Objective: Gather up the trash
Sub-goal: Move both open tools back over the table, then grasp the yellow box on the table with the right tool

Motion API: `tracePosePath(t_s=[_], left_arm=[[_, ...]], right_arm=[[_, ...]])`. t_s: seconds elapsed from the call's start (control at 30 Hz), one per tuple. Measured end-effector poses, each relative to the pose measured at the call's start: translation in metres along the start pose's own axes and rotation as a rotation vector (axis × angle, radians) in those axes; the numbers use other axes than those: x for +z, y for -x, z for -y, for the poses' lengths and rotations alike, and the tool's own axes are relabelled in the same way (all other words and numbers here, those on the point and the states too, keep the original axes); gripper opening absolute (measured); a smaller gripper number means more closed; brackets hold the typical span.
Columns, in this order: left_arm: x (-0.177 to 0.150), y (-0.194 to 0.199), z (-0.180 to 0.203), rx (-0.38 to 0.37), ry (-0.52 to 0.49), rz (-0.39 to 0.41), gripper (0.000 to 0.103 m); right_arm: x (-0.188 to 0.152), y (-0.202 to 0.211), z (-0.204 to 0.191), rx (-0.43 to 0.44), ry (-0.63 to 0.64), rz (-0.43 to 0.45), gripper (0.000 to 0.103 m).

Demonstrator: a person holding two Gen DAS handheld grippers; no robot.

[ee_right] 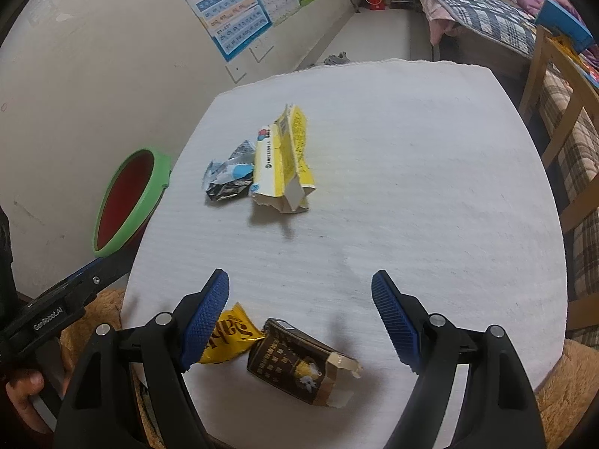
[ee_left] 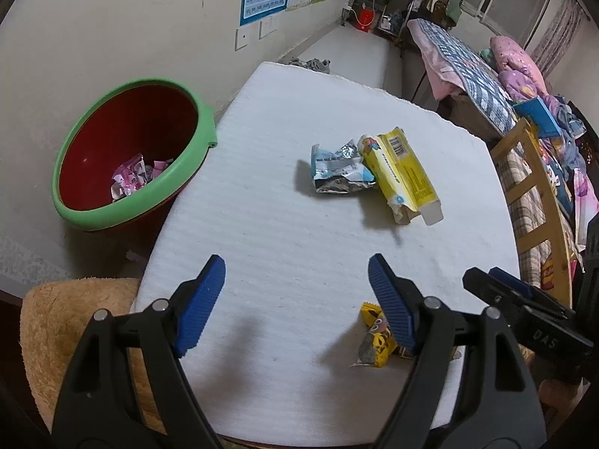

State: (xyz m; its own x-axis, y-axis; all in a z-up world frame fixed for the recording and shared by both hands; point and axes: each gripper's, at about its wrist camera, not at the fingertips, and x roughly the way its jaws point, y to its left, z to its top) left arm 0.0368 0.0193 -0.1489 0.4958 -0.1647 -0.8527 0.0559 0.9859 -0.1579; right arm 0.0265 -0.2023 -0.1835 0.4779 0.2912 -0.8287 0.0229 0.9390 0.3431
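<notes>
Up close, both grippers hang over the white worktop [ee_right: 411,187] with jaws spread wide and nothing between them. "GenRobot.AI" reads along the left gripper's [ee_left: 295,299] black arm; the right gripper [ee_right: 299,314] bears "DAS". A brown carton [ee_right: 299,366] and a yellow wrapper [ee_right: 228,336] lie just below the right one. Further off, a yellow box [ee_left: 402,176] with a barcode touches a crumpled silver packet [ee_left: 337,172]. Pink wrappers [ee_left: 131,179] sit inside the green-rimmed red bin [ee_left: 179,172].

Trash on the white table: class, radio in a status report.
Left gripper and right gripper open, empty. Yellow carton, silver foil wrapper, small yellow wrapper, brown carton uncollected. Green-rimmed red bin unobstructed.
</notes>
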Motion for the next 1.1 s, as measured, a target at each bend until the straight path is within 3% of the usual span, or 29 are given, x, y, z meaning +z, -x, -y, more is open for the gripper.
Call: tracePosePath(t_s=[0.5, 0.7, 1.0, 1.1], left_arm=[[-0.003, -0.005, 0.013, -0.008, -0.034, -0.016, 0.076], [-0.005, -0.006, 0.017, -0.024, -0.049, -0.022, 0.076], [-0.01, -0.005, 0.009, -0.039, -0.023, -0.034, 0.076], [-0.01, -0.003, 0.005, -0.04, -0.008, -0.035, 0.076]], right_arm=[[0.0, -0.005, 0.037, -0.054, -0.057, -0.023, 0.076], [0.006, -0.008, 0.046, -0.032, -0.081, -0.029, 0.076], [0.069, -0.037, 0.011, 0.056, -0.052, -0.022, 0.072], [0.093, -0.075, -0.002, 0.063, -0.053, -0.089, 0.072]])
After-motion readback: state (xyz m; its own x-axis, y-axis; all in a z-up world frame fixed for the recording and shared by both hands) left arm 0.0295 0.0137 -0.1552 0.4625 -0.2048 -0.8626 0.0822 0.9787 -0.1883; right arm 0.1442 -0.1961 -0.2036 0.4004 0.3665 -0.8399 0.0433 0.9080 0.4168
